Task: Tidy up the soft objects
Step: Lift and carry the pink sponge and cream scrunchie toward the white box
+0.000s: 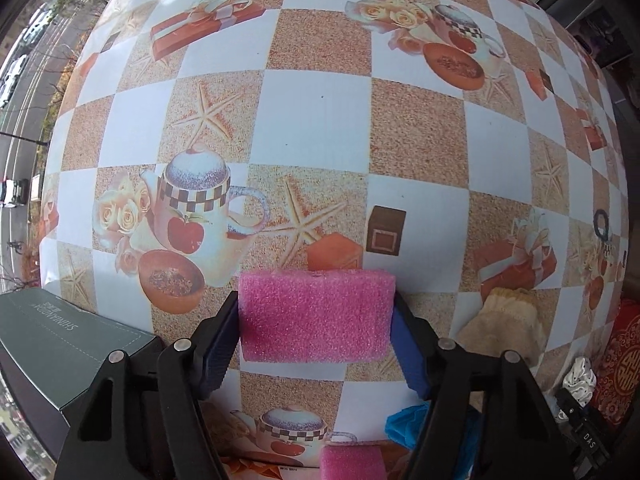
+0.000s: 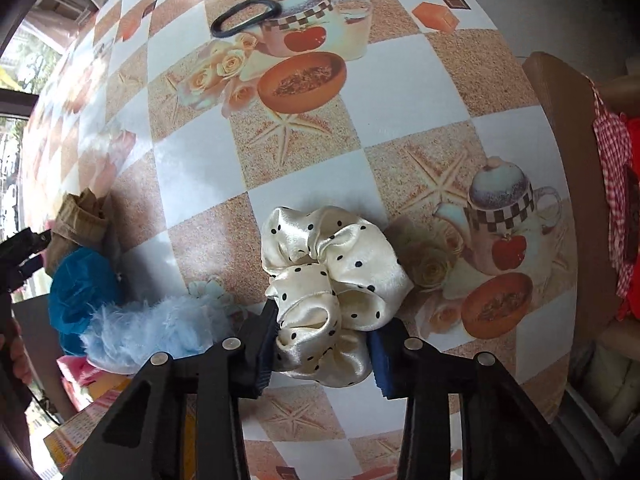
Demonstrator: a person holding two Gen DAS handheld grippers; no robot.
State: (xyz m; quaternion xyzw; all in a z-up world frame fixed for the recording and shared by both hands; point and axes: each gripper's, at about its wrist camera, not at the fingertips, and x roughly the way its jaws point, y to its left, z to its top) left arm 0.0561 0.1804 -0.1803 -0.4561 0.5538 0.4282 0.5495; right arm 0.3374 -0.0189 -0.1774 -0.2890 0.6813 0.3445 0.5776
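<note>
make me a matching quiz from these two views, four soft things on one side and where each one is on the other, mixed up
Things
1. pink sponge
2. dotted cream scrunchie
3. black hair band
4. fluffy light blue scrunchie

Places
A. lying free on the far part of the table
B. between the fingers of the left gripper
C. on the table just left of the right gripper
D. between the fingers of the right gripper

Pairs: 1-B, 2-D, 3-A, 4-C
</note>
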